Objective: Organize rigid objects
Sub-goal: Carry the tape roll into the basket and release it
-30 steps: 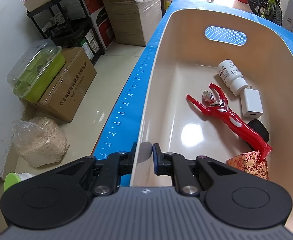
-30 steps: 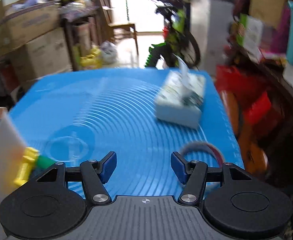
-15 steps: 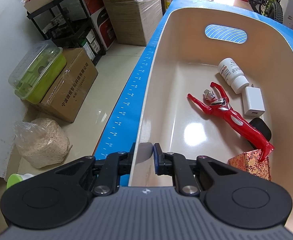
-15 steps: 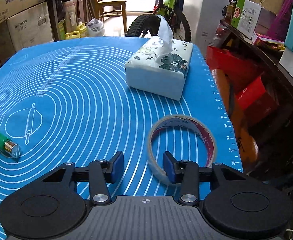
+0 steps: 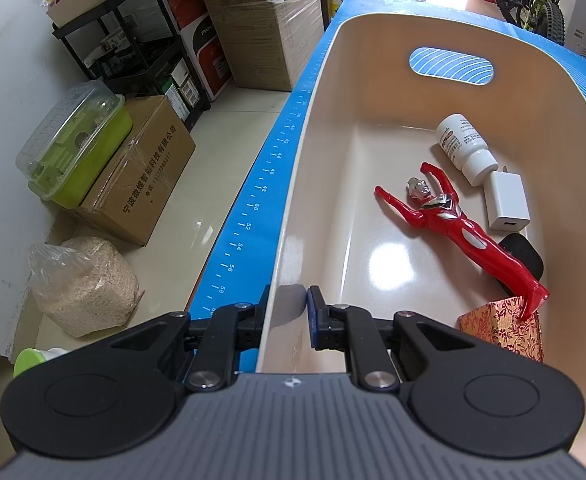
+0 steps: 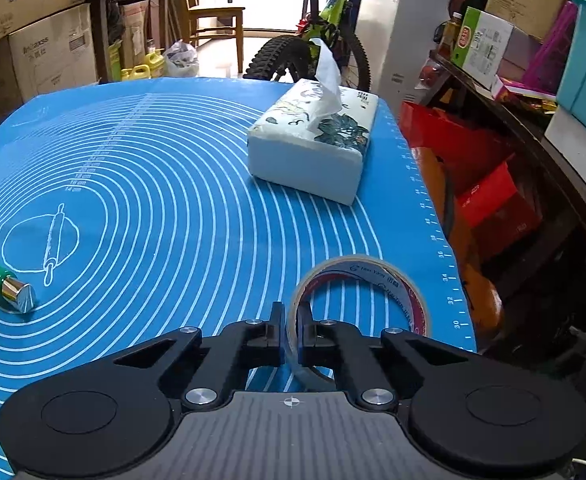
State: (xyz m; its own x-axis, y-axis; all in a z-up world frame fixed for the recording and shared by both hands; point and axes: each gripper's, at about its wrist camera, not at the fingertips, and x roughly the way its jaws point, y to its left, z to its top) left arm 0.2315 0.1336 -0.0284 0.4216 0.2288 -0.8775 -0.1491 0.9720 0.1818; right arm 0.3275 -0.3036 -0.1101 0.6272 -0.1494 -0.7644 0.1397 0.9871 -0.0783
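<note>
My left gripper (image 5: 289, 300) is shut on the near left rim of the cream plastic bin (image 5: 313, 92). In the bin lie a red toy figure (image 5: 453, 220), a white pill bottle (image 5: 463, 148), a white charger (image 5: 507, 200), a black object (image 5: 523, 252) and a red patterned box (image 5: 501, 328). My right gripper (image 6: 291, 316) is shut on the near wall of a clear tape roll (image 6: 373, 284), which rests on the blue mat (image 6: 173, 184) near its right edge. A green and yellow tool with a metal tip (image 6: 1, 284) lies at the far left.
A tissue box (image 6: 313, 148) stands on the mat beyond the tape. The mat's right edge drops off to red boxes and a dark shelf (image 6: 493, 200). Left of the bin, the floor holds cardboard boxes (image 5: 141, 184), a green container (image 5: 73, 148) and a grain bag (image 5: 81, 280).
My right gripper swung right, came down over the tape roll and shut on its near wall. My left gripper stayed shut on the bin rim.
</note>
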